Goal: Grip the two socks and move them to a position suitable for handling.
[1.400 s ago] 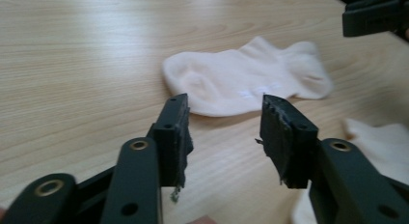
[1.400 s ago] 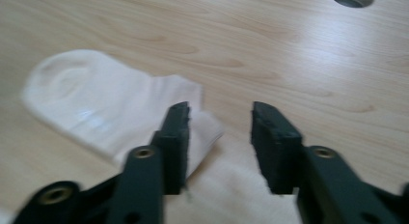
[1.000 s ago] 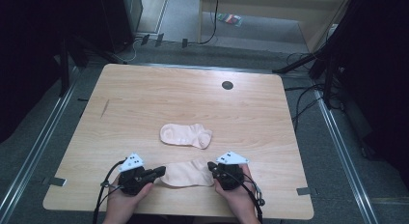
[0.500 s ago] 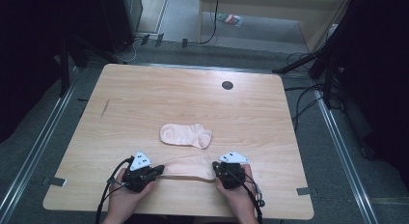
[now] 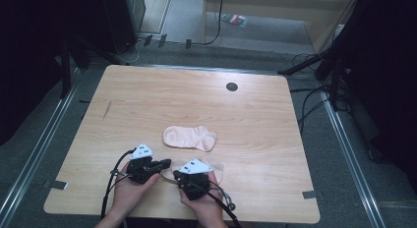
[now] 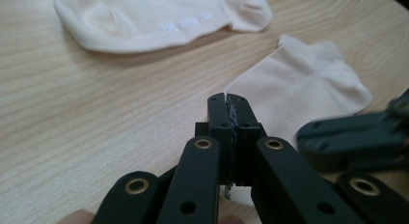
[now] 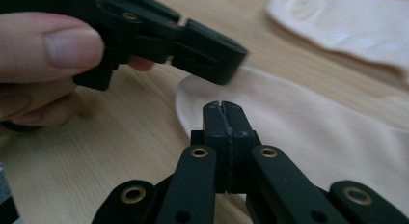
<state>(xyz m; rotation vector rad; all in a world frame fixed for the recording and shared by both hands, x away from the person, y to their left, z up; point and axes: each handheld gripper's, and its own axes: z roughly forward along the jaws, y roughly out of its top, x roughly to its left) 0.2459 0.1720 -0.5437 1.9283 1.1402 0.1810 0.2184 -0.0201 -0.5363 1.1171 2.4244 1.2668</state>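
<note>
We take the sock spread flat near the middle of the table point(image 5: 147, 95) as our landmark, the far sock point(image 5: 190, 138), lying with its opening toward our left. Just on our side of it lies the near sock point(image 6: 301, 96), the one we are working on, partly under our two tools at the table's front edge. Our left gripper point(image 5: 164, 163) sits to the left of the near sock with its jaws pressed together; in the left gripper view a thin pale sliver shows low in the seam between them, so we judge it is pinching the sock's edge, though the contact itself is hidden. Our right gripper point(image 5: 178, 176) lies close beside it, over the same sock, its jaws likewise pressed together, and in the right gripper view we cannot tell whether any fabric is caught between them. Both tools meet at one end of the near sock, we think, so that the cloth can be lifted or drawn by that end and carried toward the far sock to pair the two.
</note>
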